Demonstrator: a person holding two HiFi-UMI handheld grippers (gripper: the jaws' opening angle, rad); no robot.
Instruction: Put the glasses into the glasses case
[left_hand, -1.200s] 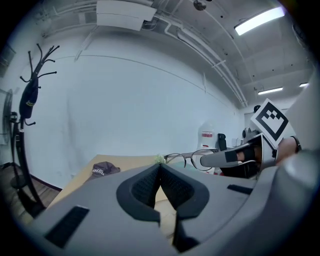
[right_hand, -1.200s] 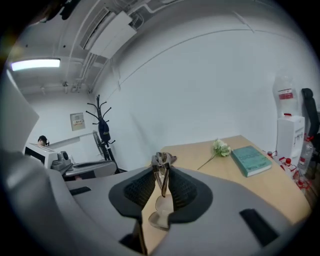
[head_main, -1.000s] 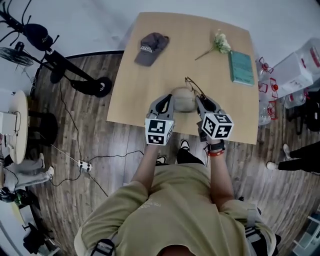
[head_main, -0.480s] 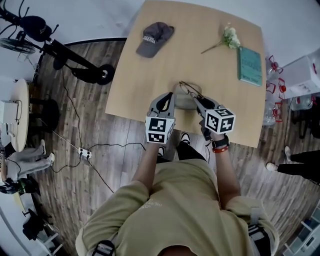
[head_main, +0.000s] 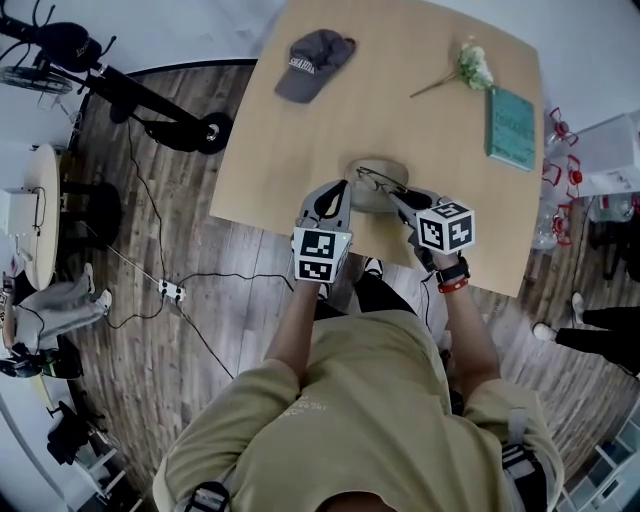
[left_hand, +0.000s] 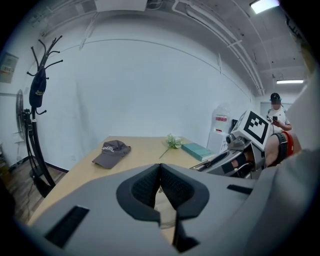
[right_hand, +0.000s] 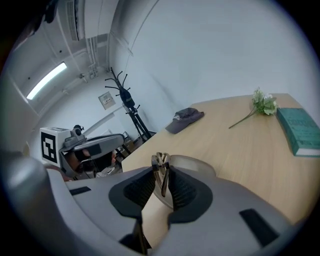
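Two black pads of the right gripper (right_hand: 162, 175) are clamped on the one pair of glasses (right_hand: 162, 182), which is folded and seen edge-on in the right gripper view. Only the head view shows the glasses slanting above the single beige glasses case (head_main: 372, 192), which sits at the near edge of the table (head_main: 300, 130). The left gripper (left_hand: 160, 169) has its jaws together, tips touching. Pale case surface shows in the gap beneath them, and they may be nipping its rim, though that view is too cramped to say. In the head view its tip sits just beside the case's left side. Farther out on the table are one grey cap (head_main: 313, 62), one sprig of white flowers (head_main: 473, 62) and one teal book (head_main: 510, 113). The cap carries white lettering, too small to read. Only the left gripper view shows a coat stand (left_hand: 37, 95) and a person (left_hand: 275, 111) standing behind.
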